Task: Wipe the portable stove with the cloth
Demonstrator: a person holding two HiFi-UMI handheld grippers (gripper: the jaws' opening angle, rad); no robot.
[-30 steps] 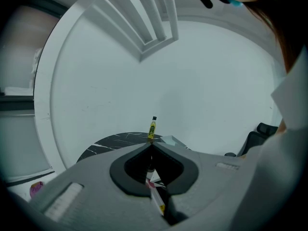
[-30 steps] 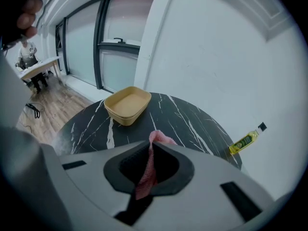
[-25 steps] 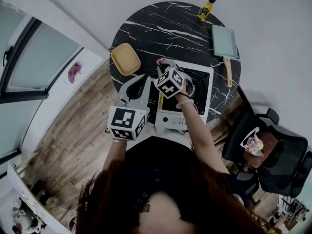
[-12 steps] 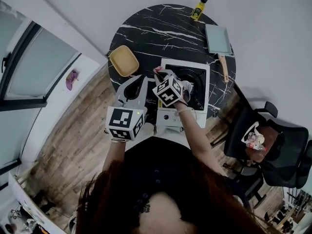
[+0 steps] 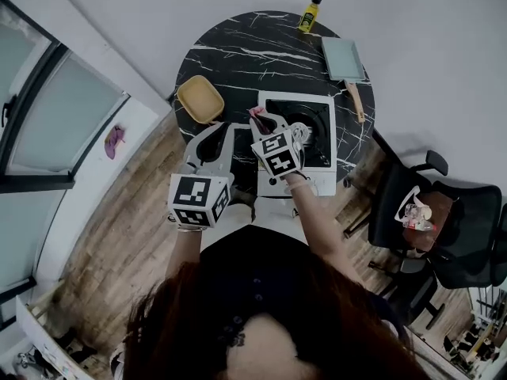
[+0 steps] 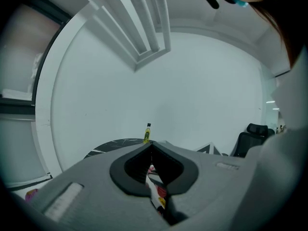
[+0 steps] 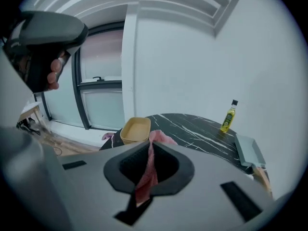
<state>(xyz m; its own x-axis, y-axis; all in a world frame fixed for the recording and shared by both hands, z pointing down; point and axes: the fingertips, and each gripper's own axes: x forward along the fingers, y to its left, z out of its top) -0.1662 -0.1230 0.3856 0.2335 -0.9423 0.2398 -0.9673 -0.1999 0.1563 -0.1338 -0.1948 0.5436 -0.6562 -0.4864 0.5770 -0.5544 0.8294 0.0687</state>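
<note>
Right gripper (image 7: 150, 147) clenches the pink cloth (image 7: 147, 177) at the stove's (image 5: 317, 133) upper-left corner for wiping; left gripper (image 6: 151, 147), seemingly pinched closed, idles alongside.

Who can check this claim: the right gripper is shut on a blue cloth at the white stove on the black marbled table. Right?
Wrong colour: the cloth is pink, not blue, as the right gripper view shows. The right gripper is shut on a pink cloth at the white stove on the black marbled table.
</note>
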